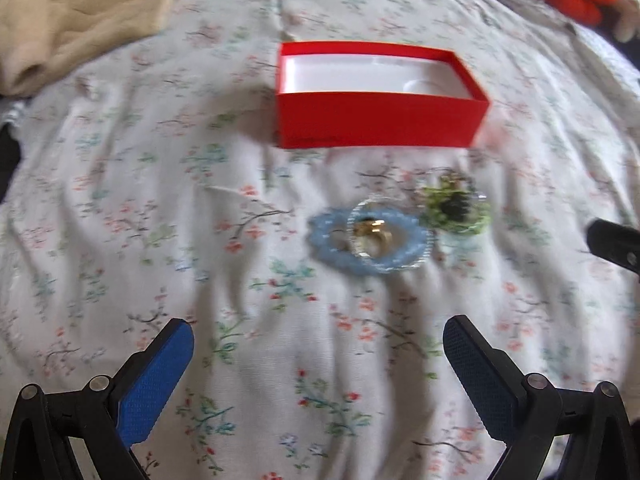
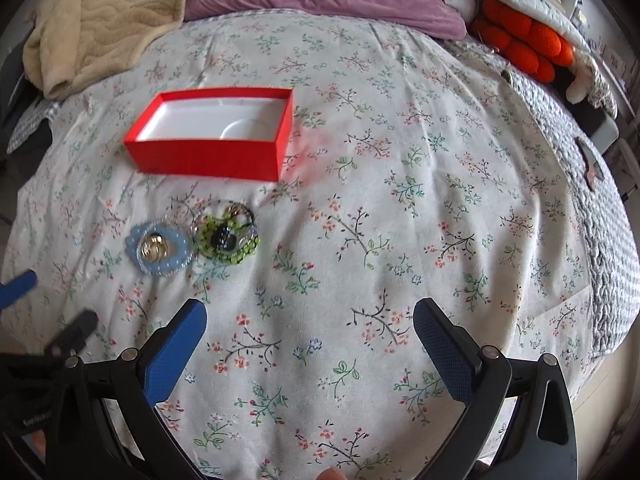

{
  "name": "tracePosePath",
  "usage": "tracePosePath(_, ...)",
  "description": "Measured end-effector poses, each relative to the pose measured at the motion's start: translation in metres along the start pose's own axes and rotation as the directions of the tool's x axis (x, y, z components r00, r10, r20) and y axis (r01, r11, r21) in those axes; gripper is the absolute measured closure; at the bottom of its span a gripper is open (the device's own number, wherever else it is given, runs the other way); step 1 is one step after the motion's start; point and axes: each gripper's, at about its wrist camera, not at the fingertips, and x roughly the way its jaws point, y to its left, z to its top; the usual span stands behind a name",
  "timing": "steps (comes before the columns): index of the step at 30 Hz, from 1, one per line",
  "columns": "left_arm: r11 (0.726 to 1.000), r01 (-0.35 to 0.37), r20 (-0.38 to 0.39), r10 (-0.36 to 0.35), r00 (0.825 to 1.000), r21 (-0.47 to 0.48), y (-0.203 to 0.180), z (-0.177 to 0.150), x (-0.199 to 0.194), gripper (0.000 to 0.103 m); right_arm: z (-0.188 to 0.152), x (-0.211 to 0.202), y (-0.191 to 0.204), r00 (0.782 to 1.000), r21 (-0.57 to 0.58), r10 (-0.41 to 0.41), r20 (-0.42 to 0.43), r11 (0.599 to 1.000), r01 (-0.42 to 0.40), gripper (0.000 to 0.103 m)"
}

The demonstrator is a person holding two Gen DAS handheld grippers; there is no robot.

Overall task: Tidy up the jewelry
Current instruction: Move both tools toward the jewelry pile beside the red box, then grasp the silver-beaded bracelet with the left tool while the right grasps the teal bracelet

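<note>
Nothing is sorted yet: the red box sits open on the floral bedsheet with a bare white inside, all jewelry outside it. Every piece is left to move. My left gripper hangs spread wide with nothing between its blue pads, and so does my right gripper. The jewelry lies in a small cluster just in front of the box: a blue beaded bracelet with a gold ring inside its loop, touching a green beaded bracelet with a dark piece on top. Left view is blurred; possibly thin clear bangles are tangled in too.
</note>
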Motion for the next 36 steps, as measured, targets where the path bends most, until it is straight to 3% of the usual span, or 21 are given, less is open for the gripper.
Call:
tracePosePath(3,0.999,0.048,0.050,-0.048,0.998,-0.005,0.001,0.008,-0.007,0.001,0.012,0.000,-0.005,0.999,0.017,0.041,-0.035,0.999,-0.040,0.000)
tracePosePath(6,0.993,0.110,0.044,-0.108,0.993,-0.044,0.008,0.021,-0.010,0.001,0.022,0.005,-0.007,0.993,0.014,0.078,-0.084,0.997,-0.078,0.000)
tracePosePath(12,0.991,0.087,0.011,-0.087,0.996,-0.097,0.020,0.035,0.009,0.001,0.035,0.024,-0.005,0.986,-0.013,0.112,-0.120,0.993,-0.115,0.000)
tracePosePath(17,0.994,0.083,-0.046,-0.087,0.995,-0.077,0.022,0.034,0.033,0.001,0.039,0.050,-0.003,0.954,0.041,0.243,-0.175,0.970,-0.239,0.001)
tracePosePath(19,0.993,0.104,-0.068,-0.108,0.992,-0.055,0.022,0.035,0.040,0.004,0.044,0.058,0.002,0.938,0.055,0.291,-0.189,0.957,-0.285,0.007)
tracePosePath(23,0.985,0.159,-0.104,-0.166,0.981,-0.068,0.031,0.039,0.052,0.026,0.055,0.071,0.012,0.921,0.054,0.331,-0.204,0.943,-0.327,0.018)
tracePosePath(25,0.976,0.191,-0.100,-0.201,0.974,-0.105,0.038,0.044,0.056,0.034,0.062,0.079,0.015,0.921,0.050,0.327,-0.214,0.945,-0.324,0.033)
tracePosePath(27,0.963,0.237,-0.095,-0.250,0.964,-0.130,0.040,0.051,0.060,0.050,0.067,0.087,0.018,0.921,0.051,0.320,-0.221,0.947,-0.317,0.044)
tracePosePath(30,0.948,0.289,-0.105,-0.303,0.947,-0.129,0.034,0.061,0.069,0.065,0.075,0.096,0.022,0.925,0.045,0.306,-0.226,0.951,-0.304,0.056)
tracePosePath(36,0.954,0.294,-0.170,-0.301,0.938,-0.064,0.006,0.074,0.094,0.084,0.087,0.111,0.035,0.933,0.005,0.277,-0.231,0.959,-0.283,0.069)
